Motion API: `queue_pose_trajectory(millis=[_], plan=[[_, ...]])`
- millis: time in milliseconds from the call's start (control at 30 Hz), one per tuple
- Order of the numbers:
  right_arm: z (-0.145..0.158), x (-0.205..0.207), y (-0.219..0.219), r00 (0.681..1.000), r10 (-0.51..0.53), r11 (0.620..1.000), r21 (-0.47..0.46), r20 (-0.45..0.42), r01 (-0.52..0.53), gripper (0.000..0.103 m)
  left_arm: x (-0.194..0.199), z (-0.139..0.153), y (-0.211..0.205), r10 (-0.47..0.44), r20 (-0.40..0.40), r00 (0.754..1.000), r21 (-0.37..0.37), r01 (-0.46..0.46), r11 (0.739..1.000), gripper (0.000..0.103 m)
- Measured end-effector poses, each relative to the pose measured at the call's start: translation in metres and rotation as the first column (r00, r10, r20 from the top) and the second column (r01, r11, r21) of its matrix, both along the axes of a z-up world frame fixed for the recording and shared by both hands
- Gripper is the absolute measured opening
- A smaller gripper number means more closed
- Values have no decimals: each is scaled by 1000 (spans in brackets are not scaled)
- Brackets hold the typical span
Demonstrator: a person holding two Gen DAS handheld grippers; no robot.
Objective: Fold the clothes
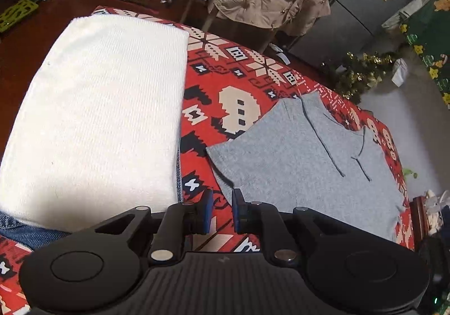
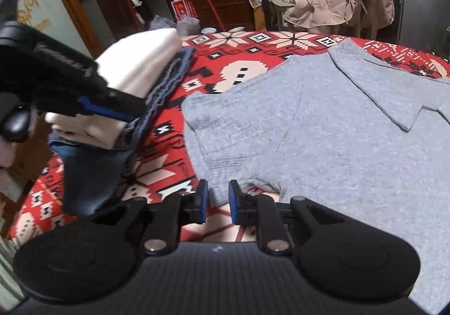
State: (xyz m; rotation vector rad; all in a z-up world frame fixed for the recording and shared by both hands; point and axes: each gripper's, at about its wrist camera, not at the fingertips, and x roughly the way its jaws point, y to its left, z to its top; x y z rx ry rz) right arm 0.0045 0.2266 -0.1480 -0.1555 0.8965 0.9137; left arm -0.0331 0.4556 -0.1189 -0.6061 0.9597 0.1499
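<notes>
Right wrist view: grey shirt (image 2: 323, 123) lies flat, collar far right.

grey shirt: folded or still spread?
Partly folded: the grey shirt lies flat on the red patterned cloth, one flap turned over its upper part.

A bare strip of red patterned cloth (image 1: 213, 106) runs open between the stacked white towel (image 1: 98, 118) and the flat grey shirt (image 1: 303, 157); that stack blocks the left.
</notes>
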Motion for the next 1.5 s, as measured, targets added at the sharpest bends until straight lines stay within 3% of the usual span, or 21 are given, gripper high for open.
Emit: queue_pose_trajectory(millis=[167,333,400,433,700,833,933,1000,1067,1133,1200,1300,1500], plan=[[1,8,11,1000,-13,1000,10,8,13,20,-1,-3,0,-14,6,1000,11,14,1000,12],[-2,0,19,996,-10,999,-52,86,14,19,-5,-1,-3,-29,8,1000,35,28,999,15],[0,-4,16,995,-6,999,-45,103,10,0,-6,1,-3,-34,10,999,43,33,999,15],[3,-6,13,994,-9,999,-35,105,13,0,-6,2,-3,-35,12,999,46,34,998,15],[15,-10,-16,997,-69,998,12,45,68,0,3,6,-10,-49,13,999,110,48,993,15],[12,-11,-23,998,-63,998,7,30,63,0,9,4,-6,-20,21,1000,84,18,996,15],[9,-12,-22,999,-39,999,-5,13,39,2,17,5,-1,15,44,999,35,-17,999,15],[9,-13,-23,999,-41,999,2,10,41,9,26,1,-1,28,39,999,11,-29,1000,15],[10,-13,-26,999,-48,999,10,5,48,10,35,-3,-4,19,18,1000,24,-19,1000,16],[12,-13,-30,998,-54,998,18,11,54,12,45,-8,-9,4,-7,1000,47,-4,999,24],[14,-14,-31,999,-49,998,25,13,49,21,55,-13,-13,-10,-33,999,69,12,998,24],[13,-15,-25,998,-44,999,11,33,43,23,65,-20,-21,-16,-80,997,113,25,993,24],[7,-15,-22,998,-54,999,7,27,54,23,70,-27,-20,55,-101,993,107,-44,993,24]])
